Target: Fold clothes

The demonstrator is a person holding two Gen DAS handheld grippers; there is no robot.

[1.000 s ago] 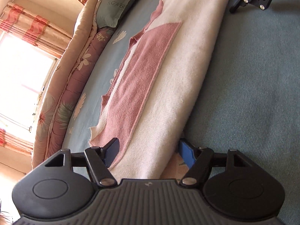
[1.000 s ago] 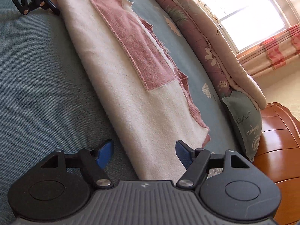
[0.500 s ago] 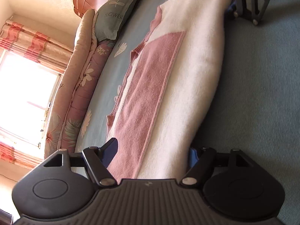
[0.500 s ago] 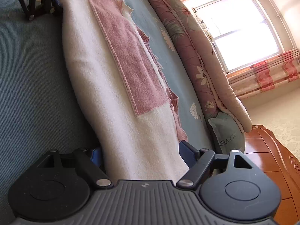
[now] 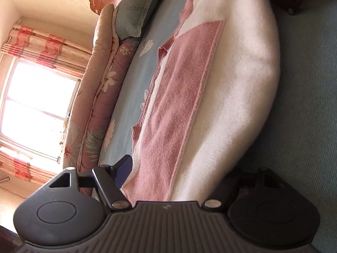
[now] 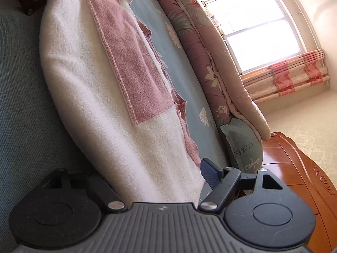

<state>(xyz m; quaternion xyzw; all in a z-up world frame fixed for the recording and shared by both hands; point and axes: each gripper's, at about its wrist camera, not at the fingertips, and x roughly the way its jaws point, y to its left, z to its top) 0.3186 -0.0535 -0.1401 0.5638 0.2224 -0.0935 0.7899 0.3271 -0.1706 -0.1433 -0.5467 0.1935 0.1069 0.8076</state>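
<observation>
Left gripper (image 5: 174,168): matte black body, ribbed grey-black centre plate with small stamped mark at 12 o'clock, round black discs at 9 and 3 o'clock, each with triangular cut-out bracket above. Silver rivet heads on angled black link arms; fingers (image 5: 124,168) carry dark blue pads. Right gripper (image 6: 155,175): same build, ribbed plate, two discs, silver rivets, blue-padded fingers (image 6: 209,174) at 1 o'clock.
</observation>
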